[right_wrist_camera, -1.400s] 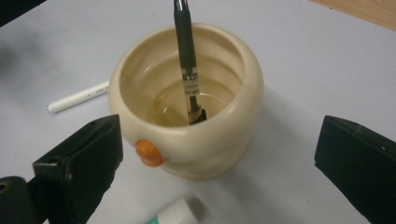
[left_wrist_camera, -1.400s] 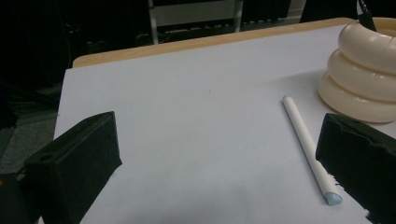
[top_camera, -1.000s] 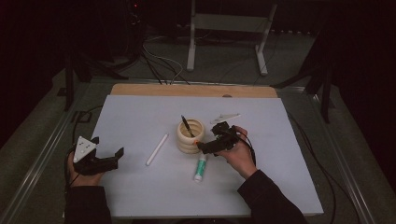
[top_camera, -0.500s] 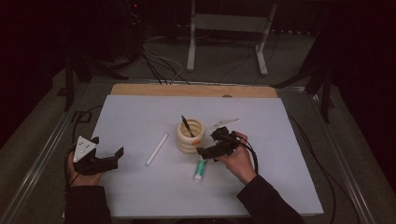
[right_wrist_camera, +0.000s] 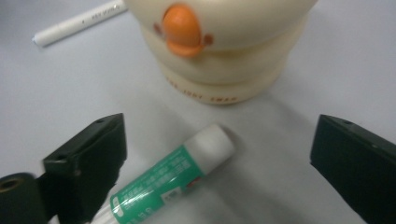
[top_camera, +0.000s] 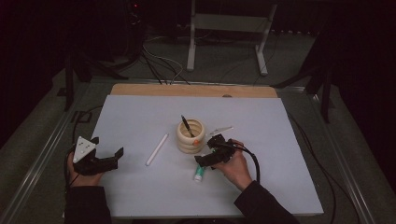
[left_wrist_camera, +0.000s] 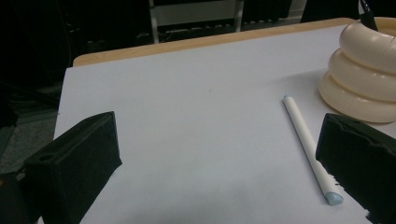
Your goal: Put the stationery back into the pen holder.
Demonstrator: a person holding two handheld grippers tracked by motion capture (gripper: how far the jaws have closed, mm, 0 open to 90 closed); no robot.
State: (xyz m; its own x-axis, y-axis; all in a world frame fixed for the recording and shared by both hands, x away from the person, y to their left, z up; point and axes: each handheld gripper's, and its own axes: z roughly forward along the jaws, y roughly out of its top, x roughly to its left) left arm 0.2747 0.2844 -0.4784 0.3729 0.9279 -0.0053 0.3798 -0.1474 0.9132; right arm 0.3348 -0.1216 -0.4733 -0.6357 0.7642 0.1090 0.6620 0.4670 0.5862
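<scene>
A glue stick is seen on the white desk, just in front of the cream ring-shaped holder. It is a short cylinder with a green label carrying white print, and its cap is plain white. It lies flat. In the high view its long axis runs nearly from the near edge toward the far edge of the desk, with the white cap end turned toward the holder; the cap is near the holder's base but apart from it. In the right gripper view the stick lies slanted, the cap pointing up and to the right toward the holder, on which an orange beak-like knob is seen.

The right gripper is held low over the desk by the right hand, the forearm coming in from the bottom right. Its jaws are spread wide and nothing is gripped; the glue stick lies between them, closer to the jaw at the left of that view, whether touching it cannot be told.

The left gripper is rested at the left side of the desk in the left hand. Its jaws are also wide apart and empty. A white pen lies ahead of them, close to one jaw.
</scene>
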